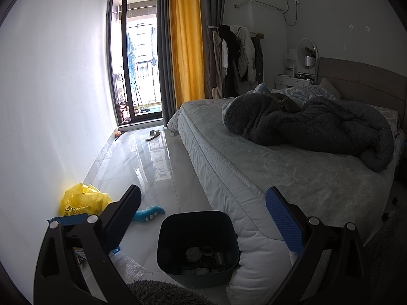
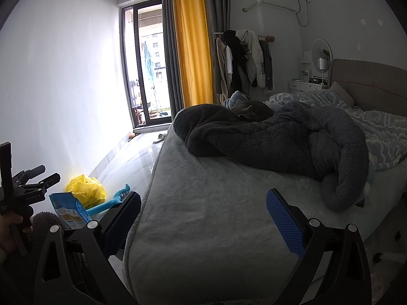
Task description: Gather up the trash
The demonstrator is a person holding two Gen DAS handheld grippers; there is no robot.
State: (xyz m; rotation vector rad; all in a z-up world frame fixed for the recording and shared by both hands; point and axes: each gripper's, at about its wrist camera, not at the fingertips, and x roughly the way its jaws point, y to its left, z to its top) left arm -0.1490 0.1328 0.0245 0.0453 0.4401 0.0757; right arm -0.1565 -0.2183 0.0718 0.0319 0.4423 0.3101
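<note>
A dark waste bin (image 1: 165, 259) stands on the floor against the bed corner, with several bits of trash at its bottom. My left gripper (image 1: 203, 193) is open above and just behind it, holding nothing. A crumpled yellow plastic bag (image 1: 81, 199) lies by the wall, with a blue snack packet (image 1: 68, 220) in front of it and bubble wrap (image 1: 129, 267) near the bin. In the right wrist view my right gripper (image 2: 203, 195) is open and empty over the bed edge. The packet (image 2: 68, 211), the yellow bag (image 2: 86, 188) and the left gripper (image 2: 44, 174) show at the left.
The bed (image 1: 292, 178) fills the right side, with a dark grey fleece blanket (image 1: 318, 127) heaped on it. A teal plush toy (image 1: 150, 213) lies on the glossy tiles beside the bag. A slipper (image 1: 152, 134) sits near the balcony door. A grey shaggy rug (image 1: 157, 292) lies below the bin.
</note>
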